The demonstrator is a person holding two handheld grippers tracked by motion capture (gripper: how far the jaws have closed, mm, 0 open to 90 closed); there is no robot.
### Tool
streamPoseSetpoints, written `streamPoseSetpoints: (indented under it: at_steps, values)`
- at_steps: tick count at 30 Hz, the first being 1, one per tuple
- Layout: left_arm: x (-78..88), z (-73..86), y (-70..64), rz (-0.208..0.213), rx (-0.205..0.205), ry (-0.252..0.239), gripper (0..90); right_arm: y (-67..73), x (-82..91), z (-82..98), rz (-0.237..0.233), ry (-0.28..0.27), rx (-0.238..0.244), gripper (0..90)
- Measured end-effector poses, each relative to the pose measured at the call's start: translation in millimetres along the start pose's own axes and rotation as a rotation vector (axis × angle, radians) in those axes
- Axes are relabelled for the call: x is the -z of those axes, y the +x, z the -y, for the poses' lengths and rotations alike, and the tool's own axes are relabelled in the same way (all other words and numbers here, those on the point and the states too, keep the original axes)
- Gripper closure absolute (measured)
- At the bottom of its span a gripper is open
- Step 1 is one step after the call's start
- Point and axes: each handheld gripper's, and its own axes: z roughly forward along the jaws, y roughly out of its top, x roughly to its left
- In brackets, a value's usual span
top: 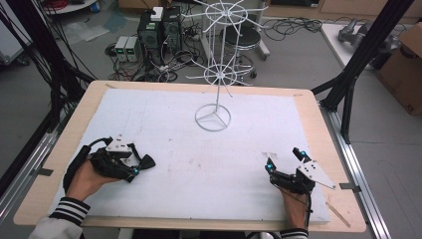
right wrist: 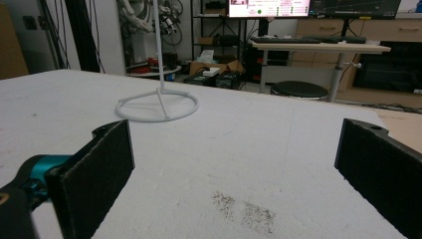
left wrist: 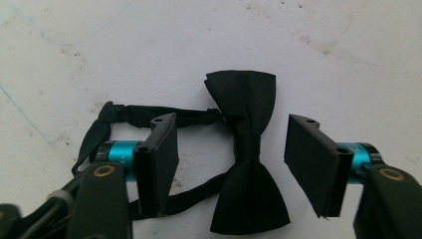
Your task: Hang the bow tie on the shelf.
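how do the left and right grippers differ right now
The left gripper has a black bow tie lying between its open jaws; the right gripper has bare white mat between its jaws. The left gripper points down at the mat, the right gripper looks level across it toward the white wire stand. Both are open.

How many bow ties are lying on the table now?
1. The black bow tie lies on the white mat at the person's left, between the open jaws of the left gripper. None seems hidden.
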Motion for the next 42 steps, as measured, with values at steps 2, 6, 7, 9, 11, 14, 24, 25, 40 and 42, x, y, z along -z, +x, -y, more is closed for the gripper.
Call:
streamPoseSetpoints:
  at_steps: [2, 6, 7, 9, 11, 14, 24, 25, 40, 42]
  values:
    - [-2.1, -0.6, 0.2, 0.011, 0.010, 0.022, 43.0, -0.2, 0.1, 0.1, 0.003, -0.001, 0.001, 1.1]
    - [-5.9, -3.2, -1.1, 0.011, 0.005, 0.067, 47.7, 0.1, 0.2, 0.1, 0.003, -0.001, -0.002, 1.1]
    - [-6.2, -3.6, -1.0, 0.017, 0.006, 0.067, 47.7, 0.1, 0.2, 0.1, 0.003, -0.001, -0.002, 1.1]
    - [-7.6, -5.2, -0.8, 0.021, 0.007, 0.080, 50.5, -0.1, 0.2, 0.2, 0.004, -0.005, 0.006, 1.1]
    - [-9.1, -5.8, -1.2, 0.021, 0.011, 0.088, 51.1, -0.1, 0.2, 0.2, 0.004, -0.006, 0.007, 1.1]
    - [-12.1, -6.1, -1.7, 0.017, 0.014, 0.116, 53.1, -0.1, 0.4, 0.2, 0.006, -0.006, 0.002, 1.1]
    - [-19.9, -7.4, -2.5, 0.016, 0.006, 0.160, 59.9, 0.5, 0.4, 0.2, 0.007, -0.007, 0.006, 1.1]
    - [-20.7, -7.7, -2.8, 0.019, 0.009, 0.166, 61.4, 0.4, 0.4, 0.2, 0.008, -0.006, 0.006, 1.1]
    - [-25.3, -7.2, -2.6, 0.048, 0.054, 0.177, 74.2, 0.4, 0.2, 0.1, 0.010, -0.002, -0.003, 1.1]
    - [-24.8, -7.4, -2.3, 0.047, 0.045, 0.176, 74.8, 0.4, 0.2, 0.1, 0.010, -0.002, -0.001, 1.1]
